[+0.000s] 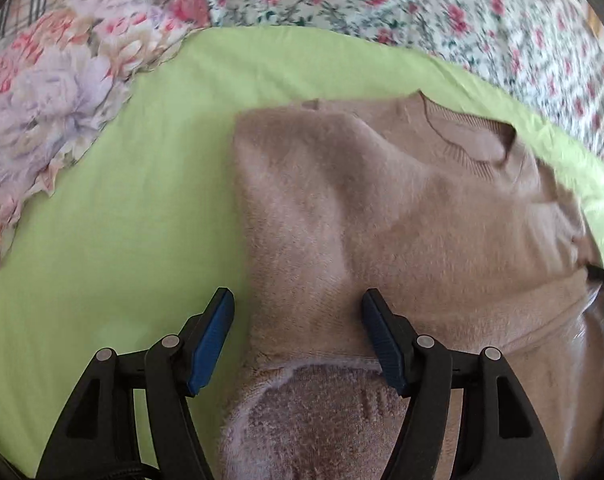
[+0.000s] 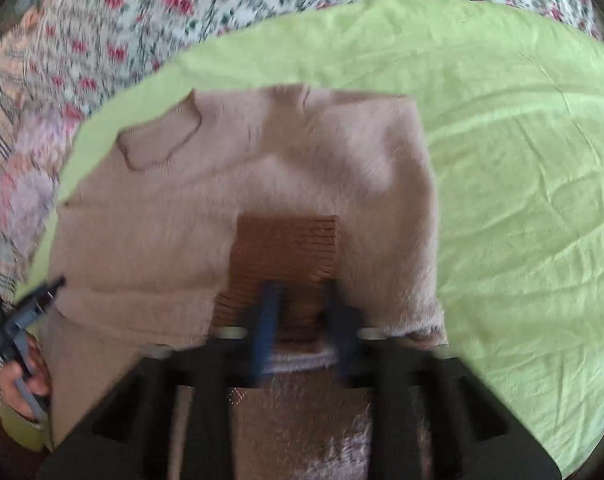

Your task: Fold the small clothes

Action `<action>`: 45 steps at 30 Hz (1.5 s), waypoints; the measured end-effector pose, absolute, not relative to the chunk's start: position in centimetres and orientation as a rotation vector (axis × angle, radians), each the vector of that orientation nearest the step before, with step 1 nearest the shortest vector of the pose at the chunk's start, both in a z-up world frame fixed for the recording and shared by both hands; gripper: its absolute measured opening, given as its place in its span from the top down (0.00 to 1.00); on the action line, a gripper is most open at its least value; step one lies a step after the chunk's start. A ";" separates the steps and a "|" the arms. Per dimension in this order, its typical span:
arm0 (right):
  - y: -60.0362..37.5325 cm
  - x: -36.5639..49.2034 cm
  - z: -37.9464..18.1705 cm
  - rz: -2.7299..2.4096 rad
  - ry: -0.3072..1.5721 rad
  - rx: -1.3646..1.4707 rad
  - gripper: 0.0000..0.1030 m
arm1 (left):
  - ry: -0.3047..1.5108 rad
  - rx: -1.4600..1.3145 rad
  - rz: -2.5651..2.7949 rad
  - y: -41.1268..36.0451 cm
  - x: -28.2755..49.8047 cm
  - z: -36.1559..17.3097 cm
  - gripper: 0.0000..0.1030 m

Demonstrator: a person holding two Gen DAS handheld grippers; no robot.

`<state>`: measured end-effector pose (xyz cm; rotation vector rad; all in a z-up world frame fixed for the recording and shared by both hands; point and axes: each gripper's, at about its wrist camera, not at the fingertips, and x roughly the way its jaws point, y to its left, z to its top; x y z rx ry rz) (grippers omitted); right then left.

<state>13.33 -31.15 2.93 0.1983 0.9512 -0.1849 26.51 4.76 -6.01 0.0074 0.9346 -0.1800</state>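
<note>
A small fuzzy beige sweater [image 1: 402, 208] lies on a lime green sheet [image 1: 133, 208], neck opening [image 1: 474, 136] at the far side. My left gripper [image 1: 297, 304] is open, its blue pads [image 1: 211, 340] straddling a sleeve folded over the body. In the right wrist view the sweater [image 2: 173, 216] fills the centre, neck opening [image 2: 161, 140] at the far left. My right gripper [image 2: 302, 300] is blurred, its jaws a small gap apart over a ribbed brown cuff [image 2: 285, 248]; grip unclear. The left gripper [image 2: 25, 316] shows at the sweater's left edge.
A floral pillow [image 1: 49, 120] lies at the far left on the sheet. A rose-print quilt [image 1: 442, 8] runs along the far side, also in the right wrist view [image 2: 161, 4]. The green sheet [image 2: 522, 200] stretches to the sweater's right.
</note>
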 end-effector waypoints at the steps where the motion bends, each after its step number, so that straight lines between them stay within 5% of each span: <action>1: -31.0 13.1 3.7 -0.192 0.918 0.188 0.92 | 0.935 0.007 -0.167 5.0 26.6 -5.9 0.34; 10: -32.7 10.1 3.7 -0.266 0.934 0.275 0.91 | 0.959 0.006 -0.138 5.3 24.6 -5.3 0.29; 15: -28.1 3.0 6.0 -0.144 0.904 0.259 0.58 | 0.962 0.003 -0.155 6.6 18.3 -4.2 0.29; 23: -20.0 -8.3 5.8 -0.072 0.957 0.188 0.58 | 0.993 -0.003 -0.144 9.4 7.7 -4.6 0.29; 33: -15.9 -10.8 1.4 -0.184 1.092 0.079 0.59 | 1.112 -0.057 -0.189 11.5 -2.7 -7.1 0.29; 34: -16.0 -11.0 1.1 -0.189 1.096 0.073 0.61 | 1.126 -0.050 -0.202 11.3 -3.5 -7.5 0.29; 36: -16.5 -11.9 1.1 -0.190 1.096 0.086 0.88 | 1.140 -0.030 -0.212 11.0 -4.7 -8.3 0.29; 45: -24.8 -21.8 4.0 -0.222 1.000 0.358 0.91 | 1.156 -0.049 -0.288 11.1 -6.5 -9.5 0.24</action>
